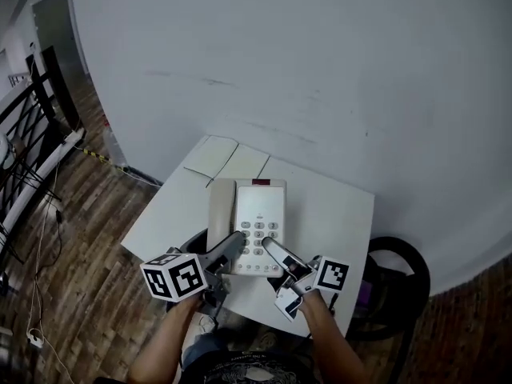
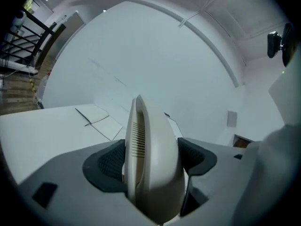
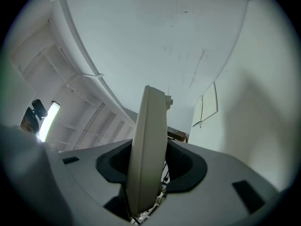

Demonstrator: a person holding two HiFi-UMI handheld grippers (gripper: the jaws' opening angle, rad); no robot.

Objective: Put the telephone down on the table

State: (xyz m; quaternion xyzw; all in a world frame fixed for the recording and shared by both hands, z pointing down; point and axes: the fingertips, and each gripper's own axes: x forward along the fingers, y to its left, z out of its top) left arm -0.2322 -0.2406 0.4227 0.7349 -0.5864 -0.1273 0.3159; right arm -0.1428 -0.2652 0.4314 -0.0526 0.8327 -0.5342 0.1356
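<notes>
A cream telephone (image 1: pixel 258 214) with its handset (image 1: pixel 221 214) on the left and a keypad lies over the near half of the white table (image 1: pixel 332 206). My left gripper (image 1: pixel 238 240) is shut on the phone's near left edge. My right gripper (image 1: pixel 268 248) is shut on its near right edge. In the left gripper view the phone's rounded edge (image 2: pixel 153 154) fills the gap between the dark pads (image 2: pixel 110 163). In the right gripper view the thin edge of the telephone (image 3: pixel 146 145) stands between the pads (image 3: pixel 184 166). Whether the phone rests on the table I cannot tell.
Two sheets of paper (image 1: pixel 224 158) lie at the table's far left corner. A grey wall stands behind the table. A black round seat (image 1: pixel 400 274) is at the table's right. A dark railing (image 1: pixel 24 114) and cables (image 1: pixel 40 238) are on the wooden floor at left.
</notes>
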